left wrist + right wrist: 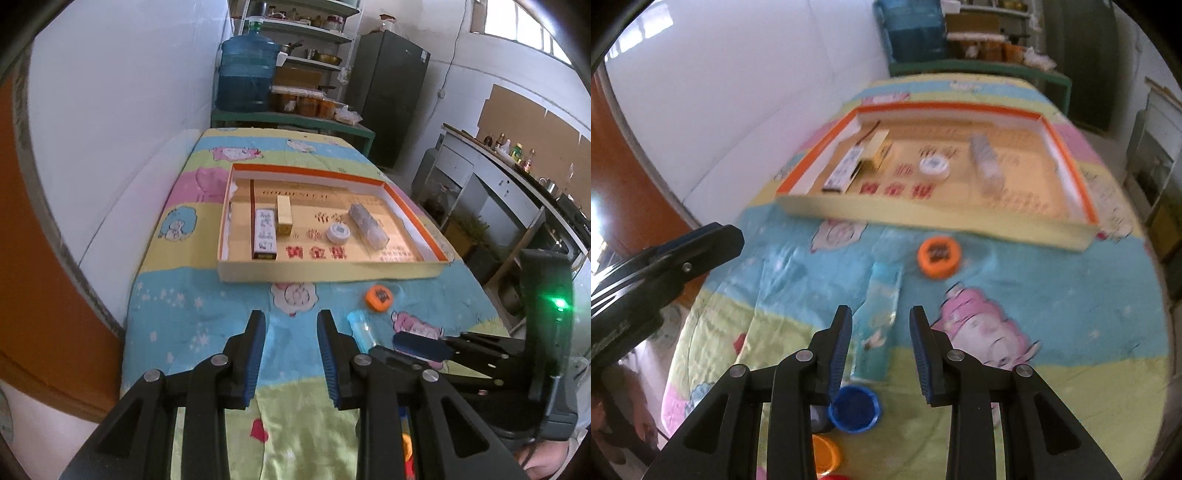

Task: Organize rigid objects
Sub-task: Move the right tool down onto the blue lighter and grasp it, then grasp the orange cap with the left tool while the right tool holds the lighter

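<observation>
Cartoon cloth [1052,280]: clear tube [881,314] between open right gripper [881,328] jaws.

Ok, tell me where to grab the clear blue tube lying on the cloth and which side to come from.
Grip the clear blue tube across its middle, coming down from above with the right hand-held gripper, which is open and already lined up over it. The tube lies flat, its long axis running between the fingers toward the tray, so they would likely close on its narrow sides.
</observation>
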`<state>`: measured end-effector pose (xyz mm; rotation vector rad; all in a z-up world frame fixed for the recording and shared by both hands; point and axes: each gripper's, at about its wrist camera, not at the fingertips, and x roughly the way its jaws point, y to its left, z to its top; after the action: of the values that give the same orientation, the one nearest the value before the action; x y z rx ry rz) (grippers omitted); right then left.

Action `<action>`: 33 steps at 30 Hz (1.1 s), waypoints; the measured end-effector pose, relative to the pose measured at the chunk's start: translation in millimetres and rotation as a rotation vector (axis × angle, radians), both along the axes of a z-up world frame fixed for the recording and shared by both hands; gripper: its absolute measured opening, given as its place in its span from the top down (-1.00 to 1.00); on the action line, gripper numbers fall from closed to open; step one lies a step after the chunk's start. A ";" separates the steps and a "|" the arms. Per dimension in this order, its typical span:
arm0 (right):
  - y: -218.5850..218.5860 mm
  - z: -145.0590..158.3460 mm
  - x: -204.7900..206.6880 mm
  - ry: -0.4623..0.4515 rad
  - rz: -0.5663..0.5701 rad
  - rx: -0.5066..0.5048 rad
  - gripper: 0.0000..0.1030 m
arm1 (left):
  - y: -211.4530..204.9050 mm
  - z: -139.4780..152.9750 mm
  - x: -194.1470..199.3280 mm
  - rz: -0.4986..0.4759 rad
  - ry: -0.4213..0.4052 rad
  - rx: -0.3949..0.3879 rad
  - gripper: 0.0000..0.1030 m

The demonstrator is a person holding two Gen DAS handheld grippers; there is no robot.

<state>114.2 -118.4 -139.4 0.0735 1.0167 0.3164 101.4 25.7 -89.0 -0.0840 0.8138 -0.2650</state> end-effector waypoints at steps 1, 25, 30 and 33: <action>2.5 -3.2 -0.4 0.004 -0.001 -0.003 0.36 | 1.3 -1.3 -3.1 -0.001 0.002 -0.003 0.44; -23.8 -0.9 -15.8 -0.065 -0.049 -0.111 0.57 | -51.1 -17.6 21.1 -0.165 0.089 -0.018 0.44; -58.8 6.4 -39.4 -0.073 -0.093 -0.074 0.57 | -94.4 -24.9 36.2 -0.260 0.115 0.009 0.44; -79.6 9.4 -49.2 -0.074 -0.131 -0.060 0.57 | -117.6 -30.9 45.1 -0.292 0.121 0.048 0.44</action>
<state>65.1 -198.1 -130.1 0.0731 0.9423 0.1680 146.4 -91.9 -119.9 0.0652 0.9524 -0.5195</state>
